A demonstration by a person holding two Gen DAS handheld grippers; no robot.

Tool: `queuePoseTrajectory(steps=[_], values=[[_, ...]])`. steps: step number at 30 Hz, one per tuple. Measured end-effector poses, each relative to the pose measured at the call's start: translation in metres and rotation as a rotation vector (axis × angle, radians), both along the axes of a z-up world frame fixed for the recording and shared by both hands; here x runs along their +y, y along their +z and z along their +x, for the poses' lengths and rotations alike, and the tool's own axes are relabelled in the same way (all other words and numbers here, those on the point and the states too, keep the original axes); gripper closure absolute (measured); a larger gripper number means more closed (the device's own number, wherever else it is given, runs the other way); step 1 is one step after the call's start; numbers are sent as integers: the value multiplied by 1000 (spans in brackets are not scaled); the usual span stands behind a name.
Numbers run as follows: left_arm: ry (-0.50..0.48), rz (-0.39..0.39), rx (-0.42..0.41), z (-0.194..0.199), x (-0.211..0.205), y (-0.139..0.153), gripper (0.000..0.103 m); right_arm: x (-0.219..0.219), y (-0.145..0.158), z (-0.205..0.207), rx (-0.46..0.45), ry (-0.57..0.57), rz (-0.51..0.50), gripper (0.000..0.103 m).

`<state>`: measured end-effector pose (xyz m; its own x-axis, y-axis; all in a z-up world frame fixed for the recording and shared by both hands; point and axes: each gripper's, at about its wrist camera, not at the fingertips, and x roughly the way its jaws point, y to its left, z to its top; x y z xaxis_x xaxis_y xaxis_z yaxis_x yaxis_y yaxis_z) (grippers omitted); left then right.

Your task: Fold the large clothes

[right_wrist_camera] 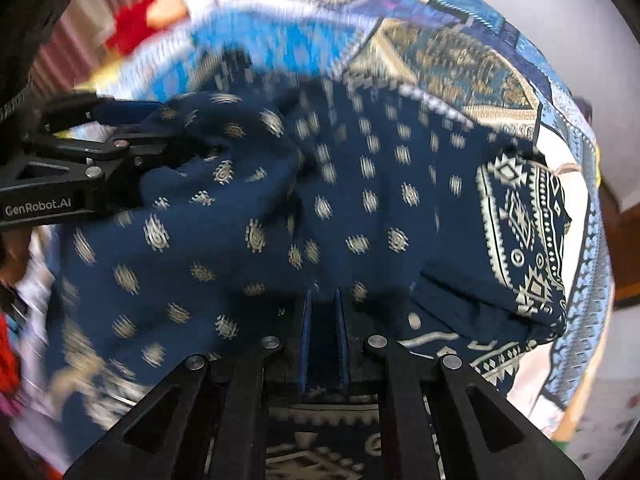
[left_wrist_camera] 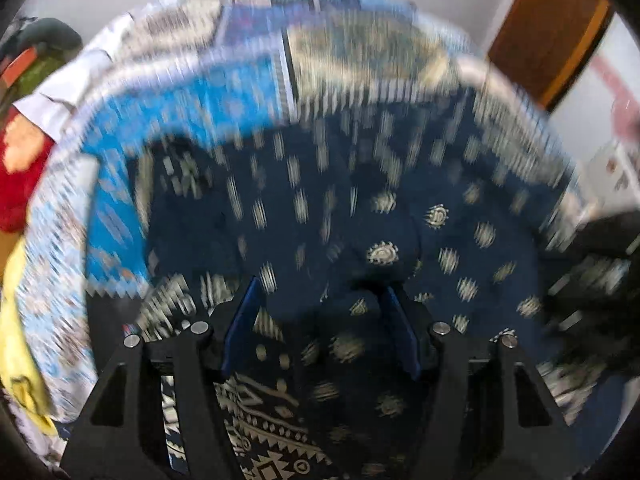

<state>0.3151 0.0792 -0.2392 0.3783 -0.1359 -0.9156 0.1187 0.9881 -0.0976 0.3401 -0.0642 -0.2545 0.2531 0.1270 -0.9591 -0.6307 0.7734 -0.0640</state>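
A navy garment (left_wrist_camera: 360, 200) with pale gold motifs and a geometric border lies rumpled on a blue patchwork bedspread (left_wrist_camera: 200, 100). In the left wrist view my left gripper (left_wrist_camera: 322, 312) points down at it with its blue pads apart; cloth lies between and beneath them, unpinched. In the right wrist view the right gripper (right_wrist_camera: 322, 300) has its pads close together, pinching a fold of the navy garment (right_wrist_camera: 320, 220). The left gripper (right_wrist_camera: 176, 128) shows at the left there, jaws apart around a raised bunch of the cloth. The patterned hem (right_wrist_camera: 524, 232) lies at the right.
Other clothes are heaped at the bedspread's left edge: a red piece (left_wrist_camera: 20, 184), a yellow one (left_wrist_camera: 16, 340) and a white one (left_wrist_camera: 72, 88). A brown wooden panel (left_wrist_camera: 552, 28) stands against the white wall at the upper right. The bedspread (right_wrist_camera: 460, 52) reaches past the garment on the far side.
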Motion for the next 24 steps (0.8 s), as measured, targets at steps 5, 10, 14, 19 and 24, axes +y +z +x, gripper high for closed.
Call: queuePoseTrajectory(steps=[5,10,14,19,24], values=[[22,41,-42,-25,1,-15,35,-6,3,-13,-70,30,-36,95],[29,52,-58,-43,5,-13,35,-10,5,-23,-140,27,-91,95],[45,44,-49,-49,12,-14,33,-12,10,-34,-198,24,-134,95],[82,-3,-36,-57,21,-18,31,-32,16,-36,-239,-38,-160,68],[89,12,-46,-62,26,-10,31,-75,22,-32,-242,-149,-99,12]])
